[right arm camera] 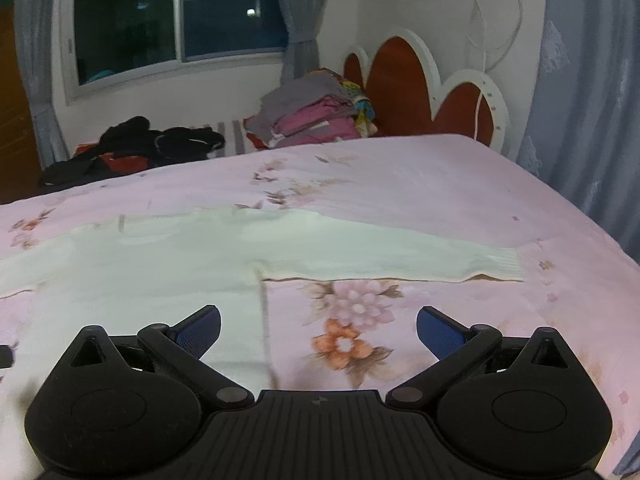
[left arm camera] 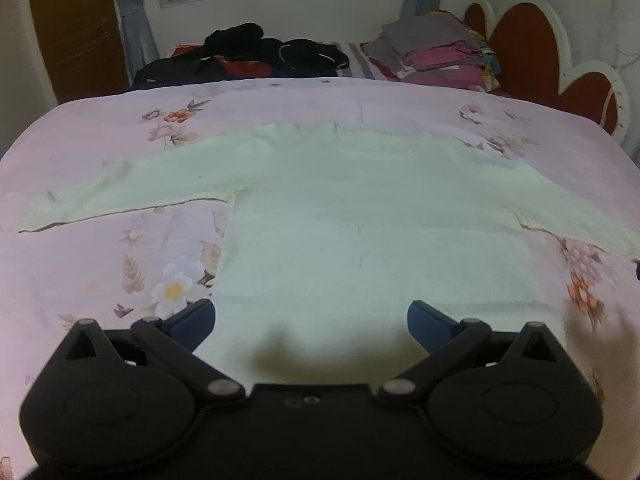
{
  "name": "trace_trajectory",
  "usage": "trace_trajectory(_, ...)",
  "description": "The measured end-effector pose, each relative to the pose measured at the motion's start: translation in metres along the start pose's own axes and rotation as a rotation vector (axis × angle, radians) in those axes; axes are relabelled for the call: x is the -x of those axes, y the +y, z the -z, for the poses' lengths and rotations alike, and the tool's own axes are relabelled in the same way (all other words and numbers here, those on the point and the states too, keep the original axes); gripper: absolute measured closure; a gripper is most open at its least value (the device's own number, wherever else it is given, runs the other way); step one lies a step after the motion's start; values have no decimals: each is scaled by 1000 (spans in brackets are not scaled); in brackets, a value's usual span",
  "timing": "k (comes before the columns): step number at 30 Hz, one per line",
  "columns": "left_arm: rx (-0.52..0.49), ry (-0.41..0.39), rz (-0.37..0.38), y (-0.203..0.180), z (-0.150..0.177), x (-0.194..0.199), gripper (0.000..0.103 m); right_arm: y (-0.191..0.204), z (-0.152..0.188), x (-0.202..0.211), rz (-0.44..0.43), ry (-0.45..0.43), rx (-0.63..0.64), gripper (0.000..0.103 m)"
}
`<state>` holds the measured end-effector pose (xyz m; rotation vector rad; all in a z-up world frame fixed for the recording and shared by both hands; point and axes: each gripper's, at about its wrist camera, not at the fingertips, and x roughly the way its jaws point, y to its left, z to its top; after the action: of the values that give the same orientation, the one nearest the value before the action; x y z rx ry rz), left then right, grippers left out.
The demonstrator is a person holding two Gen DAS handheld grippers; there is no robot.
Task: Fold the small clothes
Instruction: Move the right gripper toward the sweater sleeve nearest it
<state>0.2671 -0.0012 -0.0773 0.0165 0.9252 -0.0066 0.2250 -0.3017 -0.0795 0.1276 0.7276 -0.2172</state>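
A pale cream long-sleeved sweater (left arm camera: pixel 360 216) lies flat on the pink floral bedspread (left arm camera: pixel 100 272), both sleeves spread out sideways. My left gripper (left arm camera: pixel 311 320) is open above the sweater's hem, nothing between its blue pads. In the right wrist view the sweater (right arm camera: pixel 160 264) fills the left half, and its right sleeve (right arm camera: pixel 400 258) reaches to a ribbed cuff (right arm camera: pixel 502 266). My right gripper (right arm camera: pixel 318 330) is open over the sweater's right side edge and the bedspread (right arm camera: pixel 440 200), holding nothing.
A heap of dark clothes (left arm camera: pixel 248 54) lies at the far side of the bed. Beside it sits a stack of folded pink and grey clothes (left arm camera: pixel 440 56). A red and white headboard (right arm camera: pixel 420 88) stands at the right, a window (right arm camera: pixel 180 20) behind.
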Motion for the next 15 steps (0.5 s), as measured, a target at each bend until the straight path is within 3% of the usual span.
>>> trace_trajectory(15, 15, 34, -36, -71, -30, -65, 0, -134, -23, -118, 76, 92, -121, 1)
